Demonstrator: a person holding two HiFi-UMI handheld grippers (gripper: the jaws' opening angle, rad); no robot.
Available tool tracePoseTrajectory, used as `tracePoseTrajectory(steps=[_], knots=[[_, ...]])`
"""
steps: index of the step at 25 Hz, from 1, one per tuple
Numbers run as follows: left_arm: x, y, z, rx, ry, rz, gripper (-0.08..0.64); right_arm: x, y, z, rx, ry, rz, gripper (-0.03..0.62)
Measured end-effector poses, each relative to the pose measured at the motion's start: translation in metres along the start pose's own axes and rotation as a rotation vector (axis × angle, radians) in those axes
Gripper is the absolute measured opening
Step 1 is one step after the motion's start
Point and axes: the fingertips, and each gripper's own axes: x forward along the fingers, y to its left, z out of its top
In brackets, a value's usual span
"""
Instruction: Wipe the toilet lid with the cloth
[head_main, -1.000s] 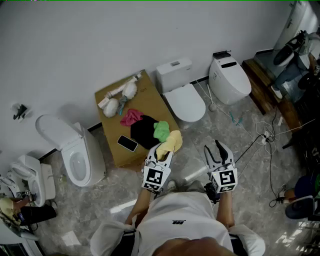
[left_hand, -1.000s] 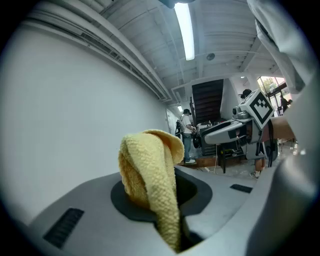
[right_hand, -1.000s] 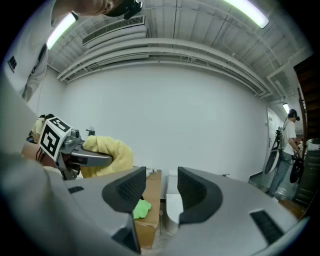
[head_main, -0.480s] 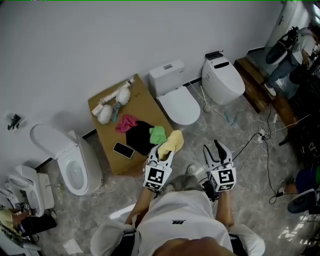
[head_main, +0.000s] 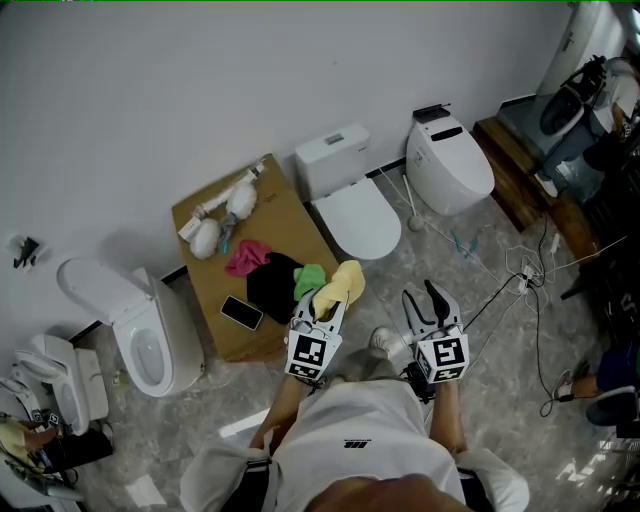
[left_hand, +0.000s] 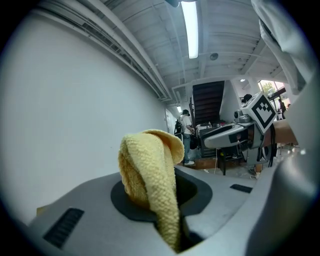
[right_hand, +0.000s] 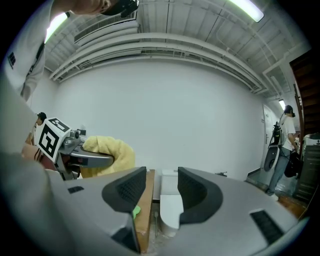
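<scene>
While the person stands on the near side of the toilet (head_main: 345, 195), both grippers are held out toward it. Left gripper (head_main: 322, 305), near-left of the toilet, has its jaws pressed shut on a yellow cloth (head_main: 343, 282). The cloth stands up out of the jaws and flops over, well short of the toilet. Right gripper (head_main: 421, 296), near-right of the toilet, has its jaws spread w/ nothing held btwn them; its own view looks thru the gap at the toilet. The lid (head_main: 357, 222) is down, white, w/ nothing on it. Just left of the toilet sits a cardboard box (head_main: 280, 215); can't tell if the two touch. On the box, nearest to farthest: phone (head_main: 239, 313), green cloth (head_main: 309, 280), black cloth (head_main: 270, 287), pink cloth (head_main: 247, 257), two white bundles (head_main: 206, 238). Further left of the toilet is a 2nd toilet (head_main: 150, 325) w/ lid up. Right of the toilet is a 3rd toilet (head_main: 453, 160), lid down. A white wall (head_main: 200, 90) stands behind the toilet.
</scene>
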Motion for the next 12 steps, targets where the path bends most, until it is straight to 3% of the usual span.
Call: tracePoseTrajectory(steps=[12], knots=[[0.116,0.026,0.011,-0.021,0.042,0.086,0.075,0.086,-0.090,0.002,-0.009,0.018,0.107,0.213]])
